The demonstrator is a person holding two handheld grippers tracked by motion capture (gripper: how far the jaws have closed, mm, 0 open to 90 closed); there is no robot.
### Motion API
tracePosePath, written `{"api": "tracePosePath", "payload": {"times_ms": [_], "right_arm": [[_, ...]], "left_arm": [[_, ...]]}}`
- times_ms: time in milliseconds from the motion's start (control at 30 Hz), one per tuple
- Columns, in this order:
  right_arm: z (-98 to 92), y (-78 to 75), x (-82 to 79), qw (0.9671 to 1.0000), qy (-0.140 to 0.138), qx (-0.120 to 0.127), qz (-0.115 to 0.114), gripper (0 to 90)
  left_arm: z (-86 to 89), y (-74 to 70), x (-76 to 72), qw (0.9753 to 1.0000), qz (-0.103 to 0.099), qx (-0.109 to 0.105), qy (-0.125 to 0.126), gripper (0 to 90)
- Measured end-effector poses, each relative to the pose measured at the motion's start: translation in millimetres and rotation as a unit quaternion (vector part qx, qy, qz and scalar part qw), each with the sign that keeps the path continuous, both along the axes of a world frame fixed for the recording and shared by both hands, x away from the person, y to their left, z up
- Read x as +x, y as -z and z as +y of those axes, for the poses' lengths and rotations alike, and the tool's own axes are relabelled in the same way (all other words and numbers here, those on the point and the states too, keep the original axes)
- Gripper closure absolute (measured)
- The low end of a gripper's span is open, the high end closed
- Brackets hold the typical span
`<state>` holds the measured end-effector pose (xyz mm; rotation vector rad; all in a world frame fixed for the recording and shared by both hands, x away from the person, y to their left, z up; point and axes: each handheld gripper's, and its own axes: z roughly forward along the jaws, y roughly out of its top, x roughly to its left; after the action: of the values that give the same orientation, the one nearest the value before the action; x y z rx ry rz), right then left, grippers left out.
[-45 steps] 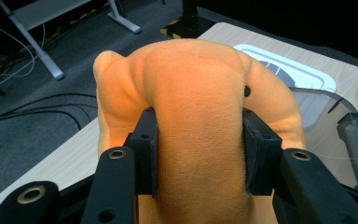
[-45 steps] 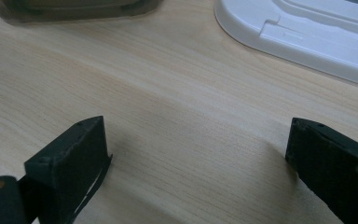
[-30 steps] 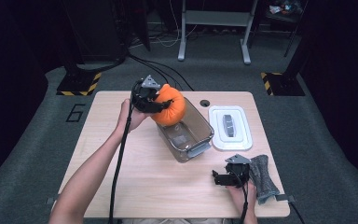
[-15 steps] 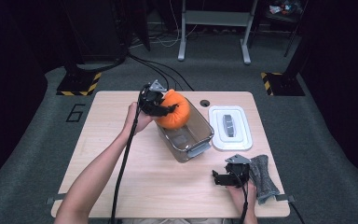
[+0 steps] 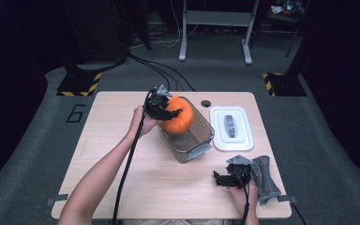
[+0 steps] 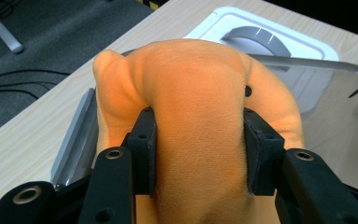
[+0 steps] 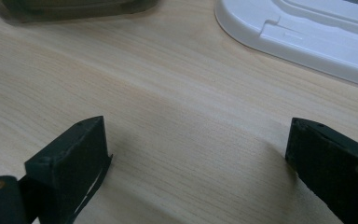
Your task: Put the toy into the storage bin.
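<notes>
An orange plush toy (image 5: 178, 118) hangs over the clear plastic bin (image 5: 201, 140) near the table's middle, partly inside its rim. My left gripper (image 5: 165, 108) is shut on the toy; in the left gripper view both jaws press into the orange plush toy (image 6: 200, 112) from either side. My right gripper (image 5: 222, 179) rests near the front edge of the table, open, with bare wood between its jaws in the right gripper view (image 7: 198, 154).
The bin's white lid (image 5: 231, 127) with a grey handle lies to the right of the bin; the same white lid (image 7: 307, 32) is in the right gripper view. A grey cloth (image 5: 265, 176) lies beside the right hand. A small round hole (image 5: 206, 103) is in the wooden table (image 5: 108, 159).
My left gripper has carried the orange toy to the right and lower, from the bin's far left corner to over its opening. The right gripper has stayed put.
</notes>
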<state>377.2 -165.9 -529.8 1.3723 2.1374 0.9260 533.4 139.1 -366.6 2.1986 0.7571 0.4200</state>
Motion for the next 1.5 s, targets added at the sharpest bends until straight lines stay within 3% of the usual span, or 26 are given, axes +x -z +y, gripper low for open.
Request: {"api": "tracePosePath", "payload": {"times_ms": [700,833,1167,1500], "right_arm": [[-0.4,-0.2,-0.4,1.0000,-0.006,-0.004,-0.001,4.9],[-0.1,-0.2,-0.6,1.0000,-0.006,-0.003,-0.001,4.9],[0.0,-0.3,-0.8,1.0000,-0.006,-0.003,-0.001,5.0],[-0.2,-0.2,-0.5,1.0000,-0.006,-0.002,-0.001,5.0]], "left_arm": [[-17.2,23.6,14.4,0.9981,0.027,0.056,-0.009,53.5],[-19.6,27.9,17.1,0.9969,0.035,0.071,-0.008,52.9],[-23.8,34.1,20.6,0.9950,0.051,0.084,-0.014,51.3],[-26.2,41.9,25.9,0.9921,0.074,0.100,-0.016,43.6]]}}
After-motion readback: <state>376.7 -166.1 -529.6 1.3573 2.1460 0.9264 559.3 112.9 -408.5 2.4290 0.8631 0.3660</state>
